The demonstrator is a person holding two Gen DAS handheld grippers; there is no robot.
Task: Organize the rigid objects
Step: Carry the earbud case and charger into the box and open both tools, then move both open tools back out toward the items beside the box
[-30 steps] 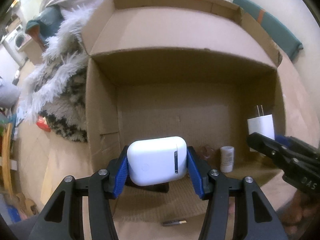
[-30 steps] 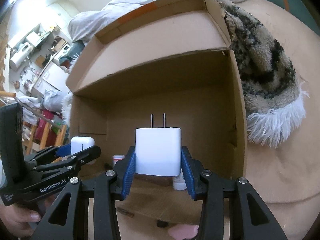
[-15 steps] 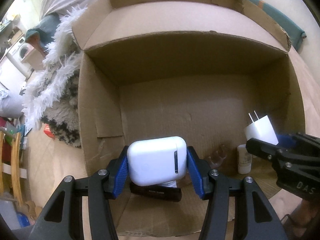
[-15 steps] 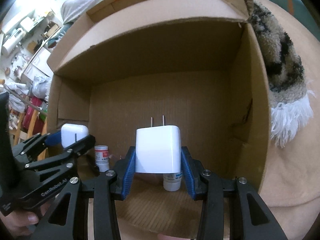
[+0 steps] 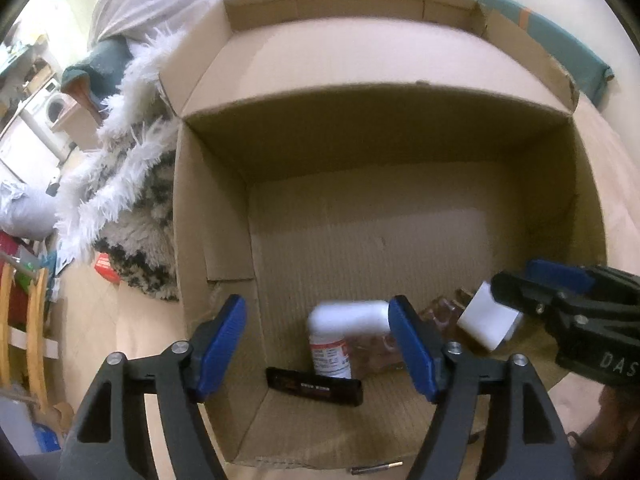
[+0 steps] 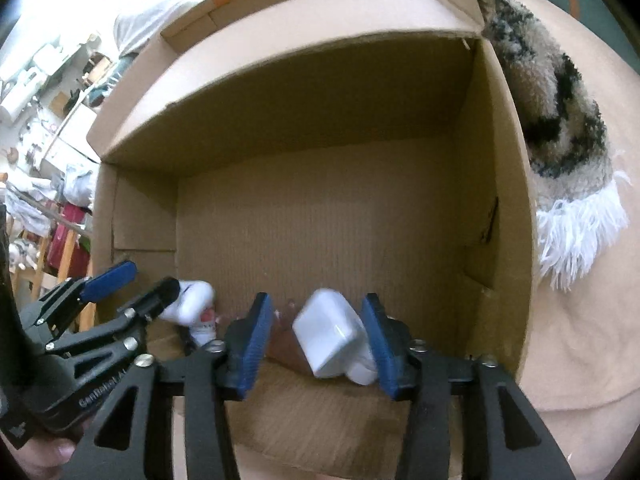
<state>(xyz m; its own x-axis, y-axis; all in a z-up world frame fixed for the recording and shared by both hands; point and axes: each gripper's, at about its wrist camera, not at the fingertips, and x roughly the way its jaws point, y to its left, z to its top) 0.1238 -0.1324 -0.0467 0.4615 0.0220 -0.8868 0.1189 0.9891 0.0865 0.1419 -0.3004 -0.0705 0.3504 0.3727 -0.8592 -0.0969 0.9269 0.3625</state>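
A big open cardboard box (image 5: 208,240) (image 6: 504,200) fills both views. My left gripper (image 5: 318,346) is open over it; the white earbuds case (image 5: 352,312) is blurred, free between the fingers, above a small white bottle (image 5: 330,354). It also shows in the right wrist view (image 6: 188,304). My right gripper (image 6: 318,340) is open; the white charger plug (image 6: 330,330) is tilted and loose between its blue pads, also seen in the left wrist view (image 5: 486,322).
A black flat item (image 5: 316,386) lies on the box floor by the bottle, with a brownish clear object (image 5: 440,314) nearby. A shaggy white and black blanket (image 5: 124,208) (image 6: 560,128) lies against the box. A thin pen-like stick (image 5: 376,468) lies outside the front wall.
Both grippers have opened. The earbuds case and the charger plug have left the pads and are dropping into the box. Both grippers had moved forward over the box.
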